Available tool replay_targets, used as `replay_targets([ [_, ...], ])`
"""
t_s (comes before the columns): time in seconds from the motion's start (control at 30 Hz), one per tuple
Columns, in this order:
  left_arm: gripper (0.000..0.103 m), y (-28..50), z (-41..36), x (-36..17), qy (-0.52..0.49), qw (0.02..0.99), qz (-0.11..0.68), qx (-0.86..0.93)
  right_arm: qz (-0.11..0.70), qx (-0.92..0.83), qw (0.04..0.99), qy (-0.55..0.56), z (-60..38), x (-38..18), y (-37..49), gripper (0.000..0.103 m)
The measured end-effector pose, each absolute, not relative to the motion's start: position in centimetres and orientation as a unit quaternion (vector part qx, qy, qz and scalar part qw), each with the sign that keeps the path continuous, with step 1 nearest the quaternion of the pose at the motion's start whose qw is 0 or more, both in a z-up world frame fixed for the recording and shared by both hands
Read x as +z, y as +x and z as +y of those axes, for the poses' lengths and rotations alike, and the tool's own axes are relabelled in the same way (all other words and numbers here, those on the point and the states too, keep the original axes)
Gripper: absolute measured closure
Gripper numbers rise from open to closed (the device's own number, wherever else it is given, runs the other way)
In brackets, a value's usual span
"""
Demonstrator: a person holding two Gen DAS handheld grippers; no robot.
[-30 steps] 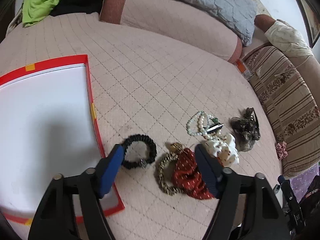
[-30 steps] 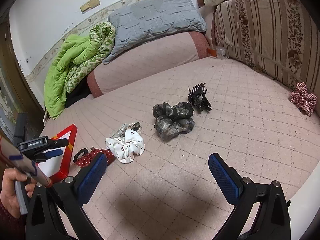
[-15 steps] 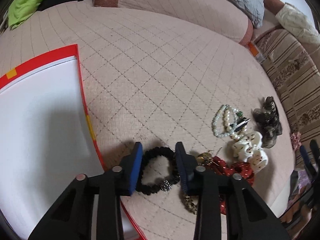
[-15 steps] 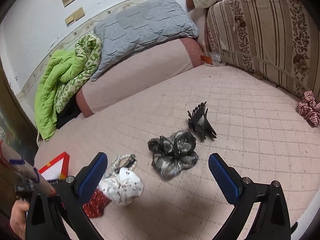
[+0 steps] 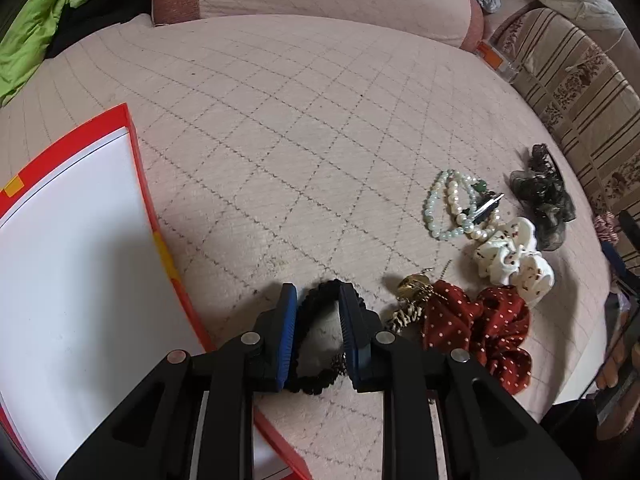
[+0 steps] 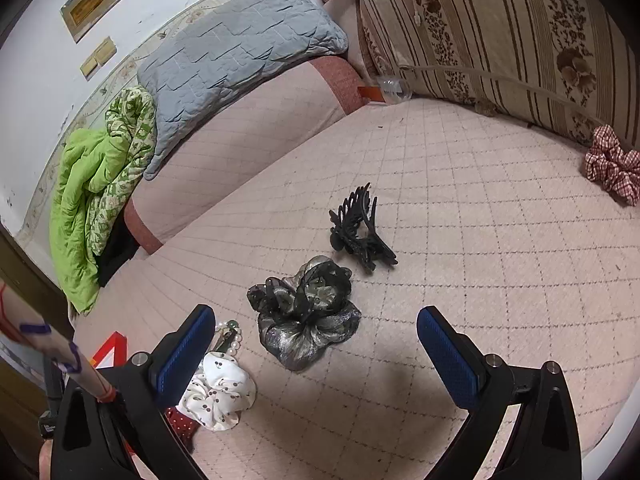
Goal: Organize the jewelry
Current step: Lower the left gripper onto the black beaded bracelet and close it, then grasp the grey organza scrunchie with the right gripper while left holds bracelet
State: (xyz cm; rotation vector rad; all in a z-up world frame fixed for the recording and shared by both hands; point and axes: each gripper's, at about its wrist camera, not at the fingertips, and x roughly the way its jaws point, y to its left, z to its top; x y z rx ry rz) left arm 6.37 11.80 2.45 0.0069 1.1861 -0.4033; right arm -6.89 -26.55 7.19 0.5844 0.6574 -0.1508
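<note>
My left gripper [image 5: 318, 300] has just been closing on the black bracelet [image 5: 320, 344], low in the frame beside the red-edged board [image 5: 140, 168], pads squeezing its sides. My right gripper [image 6: 316, 336] hangs wide open, empty, over the grey scrunchie [image 6: 306, 312].

A grey quilted pillow [image 6: 236, 32] leans on the pink bolster [image 6: 248, 120] at the head of the bed. A green blanket [image 6: 96, 200] lies bunched beside it, and a striped floral cushion [image 6: 500, 28] stands along the side.
</note>
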Motion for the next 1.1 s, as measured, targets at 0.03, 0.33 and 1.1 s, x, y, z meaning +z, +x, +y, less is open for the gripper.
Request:
replay_targets([
  [0.03,0.082,6.3,11.8,2.4,0.007,0.808,0.557,-0.192,0.318,-0.072,0.902,0.283,-26.5,7.2,-6.9,0.0],
  [0.33,0.083,5.4,9.5,1.9,0.093,0.809,0.548,-0.191,0.318,-0.069,0.901,0.287,-26.4,7.2,-6.8,0.0],
  [1.1,0.096,4.7,11.1,8.7,-0.059,0.888,0.393,-0.231,0.388,-0.07,0.883,0.255,-25.8,3.9,-0.8,0.0],
])
